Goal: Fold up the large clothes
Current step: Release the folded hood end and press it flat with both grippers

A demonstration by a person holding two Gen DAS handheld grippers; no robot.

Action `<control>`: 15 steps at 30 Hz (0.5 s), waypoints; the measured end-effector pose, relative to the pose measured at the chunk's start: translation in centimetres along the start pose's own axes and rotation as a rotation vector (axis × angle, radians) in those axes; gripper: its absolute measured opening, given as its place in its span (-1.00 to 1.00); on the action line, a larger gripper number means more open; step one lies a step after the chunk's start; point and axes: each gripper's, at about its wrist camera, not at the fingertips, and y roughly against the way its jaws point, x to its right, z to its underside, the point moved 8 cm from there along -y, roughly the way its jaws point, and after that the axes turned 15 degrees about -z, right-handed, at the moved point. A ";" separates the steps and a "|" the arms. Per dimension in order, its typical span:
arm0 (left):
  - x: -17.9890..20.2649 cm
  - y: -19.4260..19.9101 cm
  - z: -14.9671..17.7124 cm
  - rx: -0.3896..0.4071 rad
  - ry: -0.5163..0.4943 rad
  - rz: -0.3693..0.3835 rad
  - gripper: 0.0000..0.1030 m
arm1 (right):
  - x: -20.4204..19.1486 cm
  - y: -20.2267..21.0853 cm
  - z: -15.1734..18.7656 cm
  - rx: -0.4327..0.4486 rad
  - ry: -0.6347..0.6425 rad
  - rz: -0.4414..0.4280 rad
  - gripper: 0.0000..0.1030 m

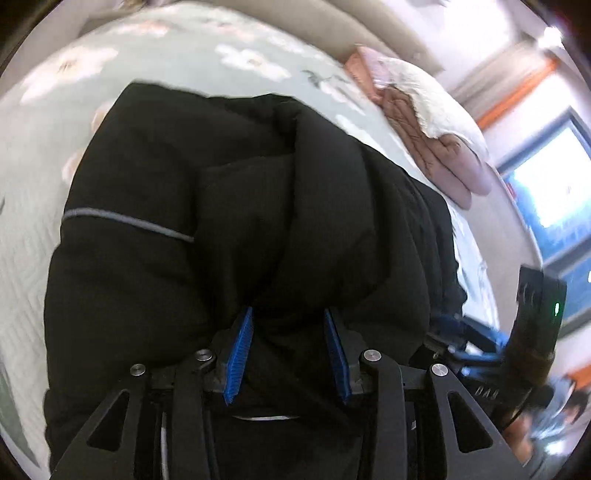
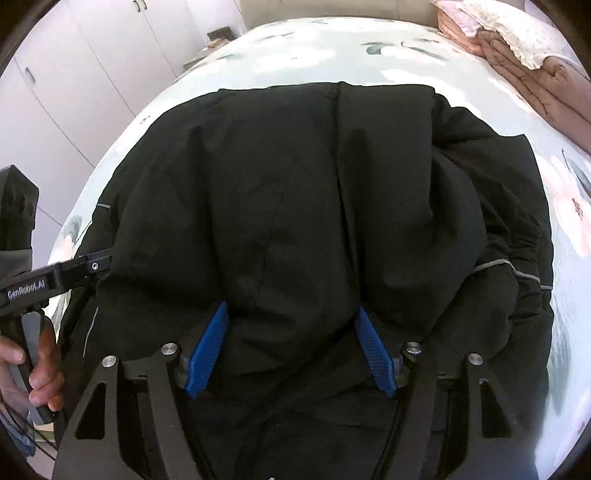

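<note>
Black padded jacket point(image 2: 295, 206) lies bunched on a bed w/ a pale green floral sheet point(image 2: 332, 48), filling the middle of both views. Right wrist view shows it squarely: long axis runs from the camera away toward the far end of the bed, a centre seam running the same way, a sleeve w/ a grey reflective stripe point(image 2: 495, 264) folded in at the right edge. Only this view shows white wardrobe doors point(image 2: 92, 74) at left and the person's hand point(image 2: 40, 365) on the handle of the left gripper point(image 2: 74, 269), whose tip sits at the jacket's left edge. Left wrist view is blurred and tilted – jacket slants up and left there; only it shows a window point(image 1: 554, 192) at right and part of the other tool. Pink quilt w/ a cream pillow point(image 2: 517, 33) sits at the far right corner in both. Left gripper point(image 1: 290, 349) is partly open, dark fabric bulging between its blue pads point(image 1: 238, 354); right gripper point(image 2: 291, 349) stands wider, fabric between its pads too – can't tell if either set actually pinches the cloth.
</note>
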 end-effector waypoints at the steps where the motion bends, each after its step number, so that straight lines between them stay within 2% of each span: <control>1: 0.0 0.2 0.3 0.024 -0.020 0.003 -0.23 | -0.1 0.0 0.2 0.011 0.003 0.000 0.37; 6: 1.0 -0.1 0.3 0.075 -0.060 0.012 -0.23 | -0.9 -0.2 1.3 0.061 0.059 0.023 0.48; 9: 0.7 0.0 1.2 0.109 -0.103 0.010 -0.23 | -2.0 -0.6 2.4 0.104 0.120 0.069 0.53; 11: 2.2 -0.8 0.7 0.133 -0.128 -0.003 -0.23 | -2.7 -0.3 3.3 0.123 0.132 0.079 0.53; 15: 2.1 0.9 2.1 0.189 -0.089 -0.022 -0.23 | -4.1 1.2 5.8 0.127 0.114 0.082 0.54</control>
